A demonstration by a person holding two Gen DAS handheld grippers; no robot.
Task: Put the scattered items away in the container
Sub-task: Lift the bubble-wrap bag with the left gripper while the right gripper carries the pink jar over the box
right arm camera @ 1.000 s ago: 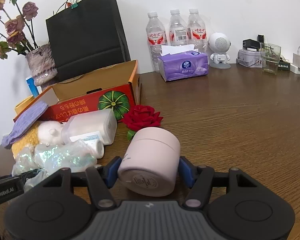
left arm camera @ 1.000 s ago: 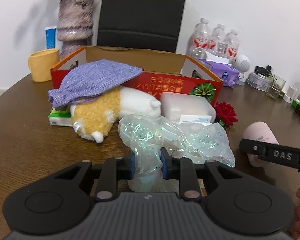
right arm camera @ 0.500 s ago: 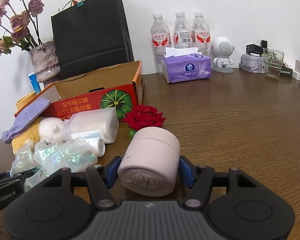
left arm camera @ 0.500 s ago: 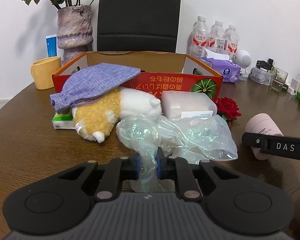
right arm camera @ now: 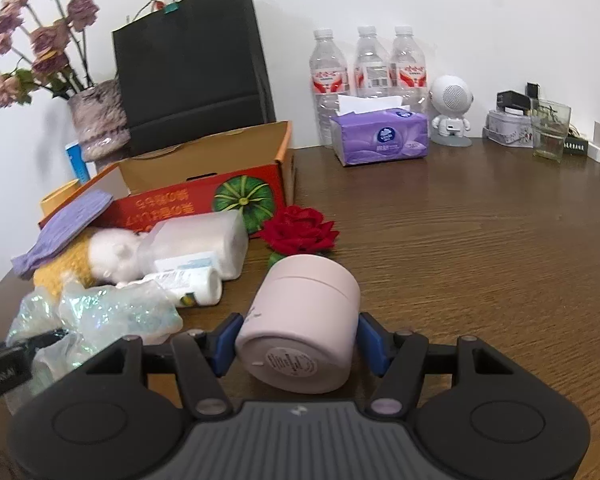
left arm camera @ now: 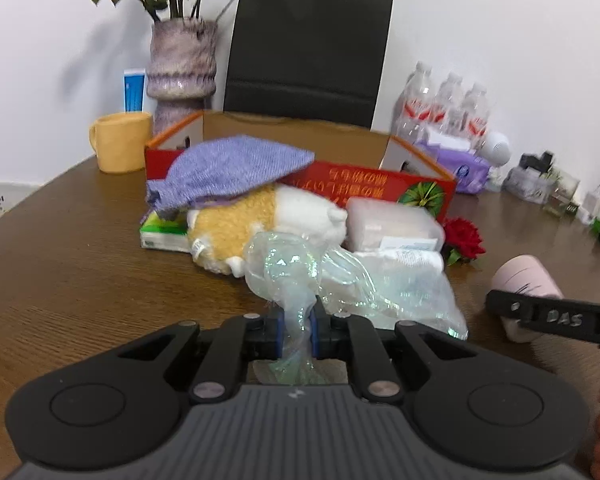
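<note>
My left gripper is shut on a clear iridescent plastic bag and holds it just above the table. My right gripper is shut on a pink jar lying on its side; the jar also shows in the left wrist view. The open red cardboard box stands behind the pile. In front of it lie a purple cloth, a yellow and white plush toy, a translucent white pack, a white tube and a red rose.
A yellow mug, a vase of dried flowers and a black paper bag stand behind the box. Three water bottles, a purple tissue pack and a small white robot figure line the wall.
My left gripper has closed tighter on the plastic bag and lifted it. My right gripper has risen a little with the pink jar.
</note>
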